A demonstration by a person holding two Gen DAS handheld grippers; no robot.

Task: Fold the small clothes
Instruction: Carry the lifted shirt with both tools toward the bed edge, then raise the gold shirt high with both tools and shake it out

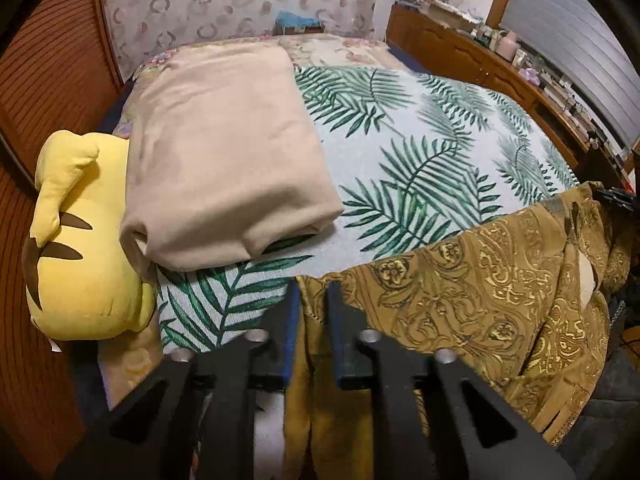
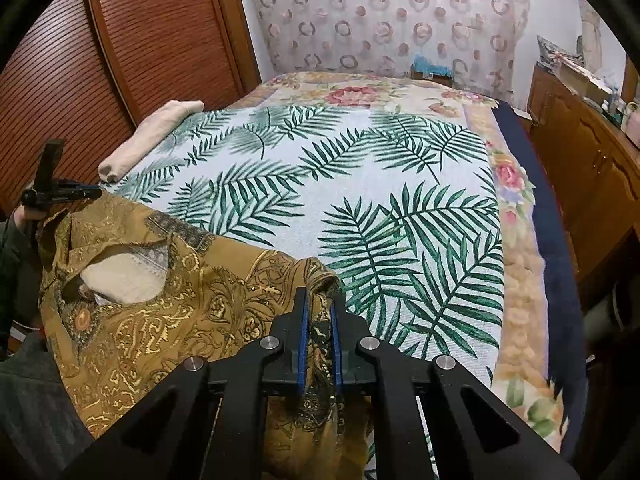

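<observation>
**A:** Palm-leaf bedspread [image 2: 360, 200] is kept free; one beige fold [image 1: 224, 152] is already parked far left.

**B:** Gold paisley top [image 2: 168, 300] is pinched at the near edge by left gripper [image 1: 312, 300] and right gripper [image 2: 319, 312]. Folding's barely started.

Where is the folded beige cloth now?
The folded beige cloth lies on the palm-leaf cover, at its left side in both views, against the yellow plush toy.

The garment [image 2: 168, 300] hangs over the bed's [image 2: 516, 248] near edge; a folded blanket [image 1: 224, 160] lies, seemingly, far left.
</observation>
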